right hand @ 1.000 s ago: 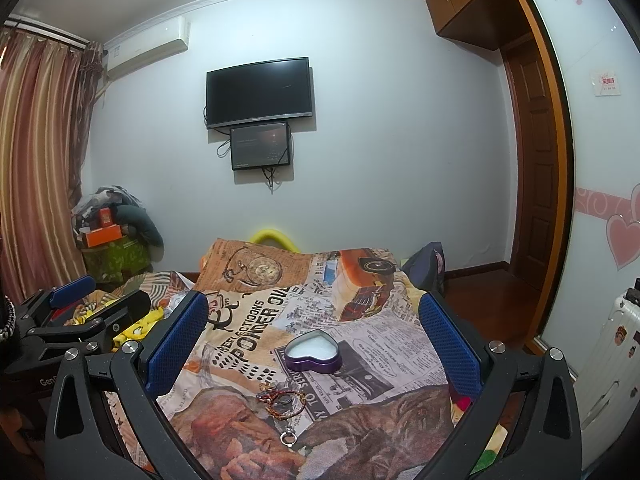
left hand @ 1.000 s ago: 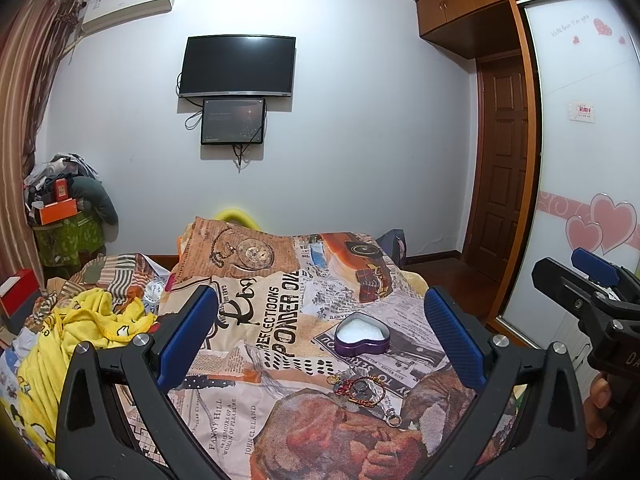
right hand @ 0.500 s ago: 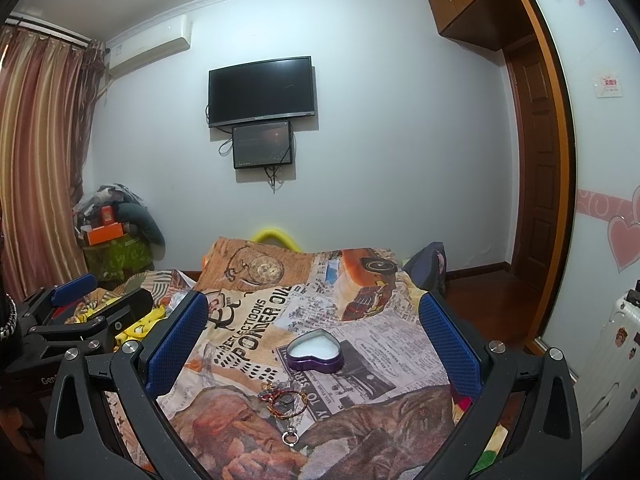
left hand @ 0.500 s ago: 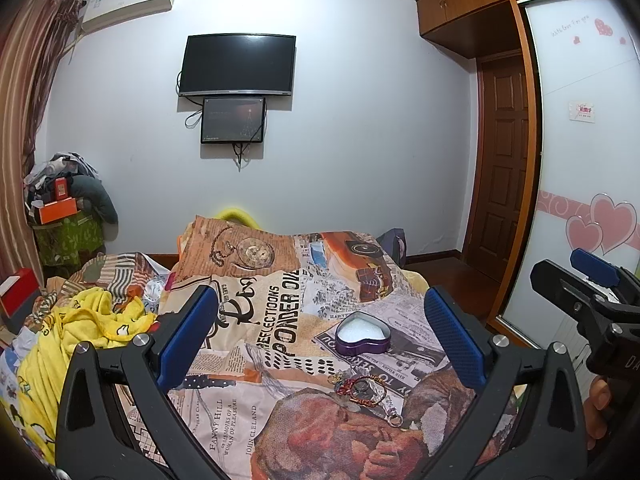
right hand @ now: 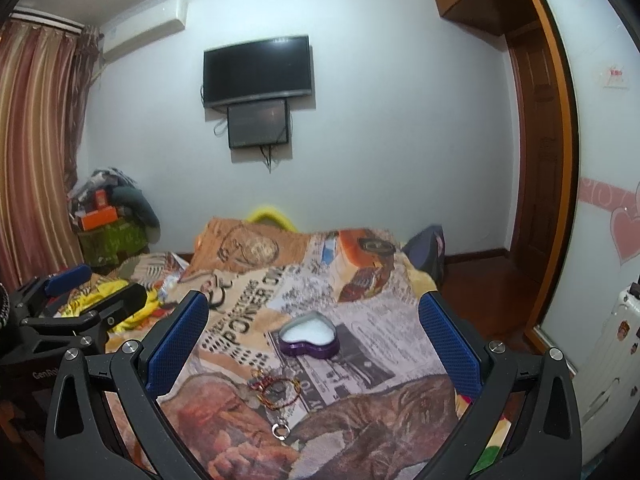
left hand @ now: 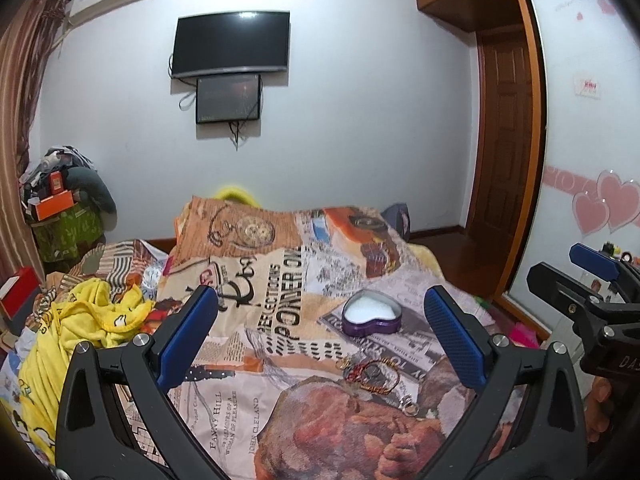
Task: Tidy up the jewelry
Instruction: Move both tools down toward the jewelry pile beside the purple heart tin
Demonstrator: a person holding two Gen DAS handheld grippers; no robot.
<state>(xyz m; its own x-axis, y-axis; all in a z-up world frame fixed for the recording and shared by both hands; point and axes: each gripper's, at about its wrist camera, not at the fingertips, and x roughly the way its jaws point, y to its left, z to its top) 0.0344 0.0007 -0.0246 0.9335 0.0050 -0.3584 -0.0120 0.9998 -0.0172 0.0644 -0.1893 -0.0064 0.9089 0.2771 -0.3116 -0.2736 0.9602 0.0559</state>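
Since 1 second ago almost nothing changed: left gripper [left hand: 320, 320] and right gripper [right hand: 312, 320] stay wide open, empty; purple heart-shaped tin [right hand: 310, 339] remains at 12 o'clock of the red bracelets [right hand: 276, 390].

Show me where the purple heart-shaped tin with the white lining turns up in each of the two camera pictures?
Left wrist view: the purple heart-shaped tin with the white lining lies right of centre on the printed blanket, beyond the tangle of red and gold bracelets.
Right wrist view: the tin lies near centre, again just beyond the bracelets.
Shared landmark: the black wall-mounted television.
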